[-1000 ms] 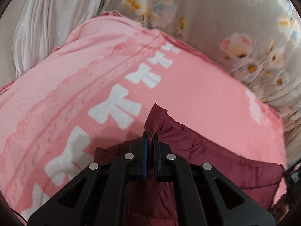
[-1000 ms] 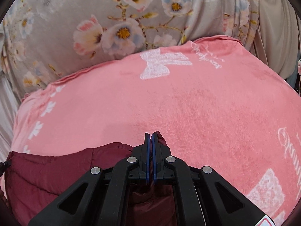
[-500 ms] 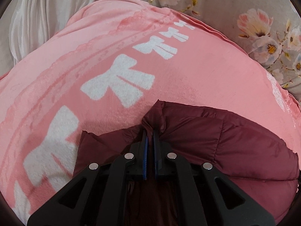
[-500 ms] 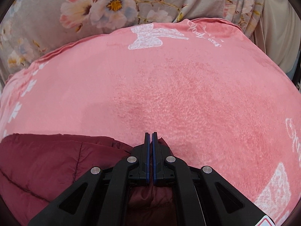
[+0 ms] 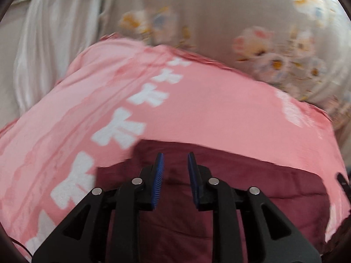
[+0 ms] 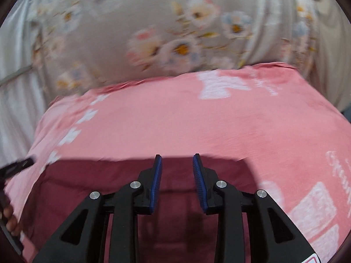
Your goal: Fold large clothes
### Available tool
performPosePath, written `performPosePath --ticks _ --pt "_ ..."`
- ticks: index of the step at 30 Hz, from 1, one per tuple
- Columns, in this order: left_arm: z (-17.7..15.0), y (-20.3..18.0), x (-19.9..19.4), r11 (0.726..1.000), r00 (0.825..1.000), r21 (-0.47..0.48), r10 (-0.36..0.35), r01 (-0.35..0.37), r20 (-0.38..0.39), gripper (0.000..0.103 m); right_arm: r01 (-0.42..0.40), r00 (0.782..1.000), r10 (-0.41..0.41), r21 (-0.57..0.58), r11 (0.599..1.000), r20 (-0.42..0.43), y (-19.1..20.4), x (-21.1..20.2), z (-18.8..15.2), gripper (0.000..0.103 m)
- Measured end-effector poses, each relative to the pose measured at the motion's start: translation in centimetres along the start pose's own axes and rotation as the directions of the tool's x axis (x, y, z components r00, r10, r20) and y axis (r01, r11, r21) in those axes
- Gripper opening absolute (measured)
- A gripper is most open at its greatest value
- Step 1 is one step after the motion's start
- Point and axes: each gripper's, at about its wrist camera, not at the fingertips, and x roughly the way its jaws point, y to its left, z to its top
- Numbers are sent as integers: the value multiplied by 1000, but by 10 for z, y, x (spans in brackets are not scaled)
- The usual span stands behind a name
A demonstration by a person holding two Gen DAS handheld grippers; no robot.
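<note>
1. So, left wrist view first: the left gripper (image 5: 174, 161) has its jaws apart with nothing between the blue pads (image 5: 158, 179). It hovers over the maroon puffer jacket (image 5: 241, 192), which fills the frame from about 4 to 8 o'clock and lies flat on the pink blanket (image 5: 208, 100). My guess is the jaws are spread because the fold edge is laid where it should be, so there's no reason to pinch it.

2. Same view, surroundings: the blanket's row of white bows (image 5: 122, 127) runs from 8 up toward 12 o'clock. A floral sheet (image 5: 252, 22) sits beyond it from 12 to 2, and white fabric (image 5: 54, 43) is bunched at 10. It's all motion-blurred, so fine detail is a no-go.

3. Right wrist view: the right gripper (image 6: 177, 162) is also spread wide and holding nothing. The jacket (image 6: 87, 186) sits under it from about 5 to 9 o'clock. Its far edge looks pretty straight, which reads to me like a finished fold line.

4. Right view extras: the pink blanket (image 6: 197, 127) takes up the middle. The floral sheet (image 6: 175, 32) is at 12. At 9 o'clock a dark bit of the other tool (image 6: 17, 166) pokes in, and I can't tell more than that.

5. Containers: none in either view. No basket or bin, so the jacket just rests on the blanket.
</note>
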Motion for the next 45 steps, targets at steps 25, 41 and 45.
performPosePath --ticks 25,41,45 --pt "-36 -27 95 1000 991 29 10 -6 -137 25 26 982 -49 -122 992 -184 63 86 -33 12" --pt "-37 -1 72 998 992 -62 -37 30 -118 24 4 992 -20 -125 992 -125 68 41 -37 14" --pt "-38 49 15 994 998 -103 16 -22 -66 60 -81 990 64 -143 986 -123 90 -8 -60 14"
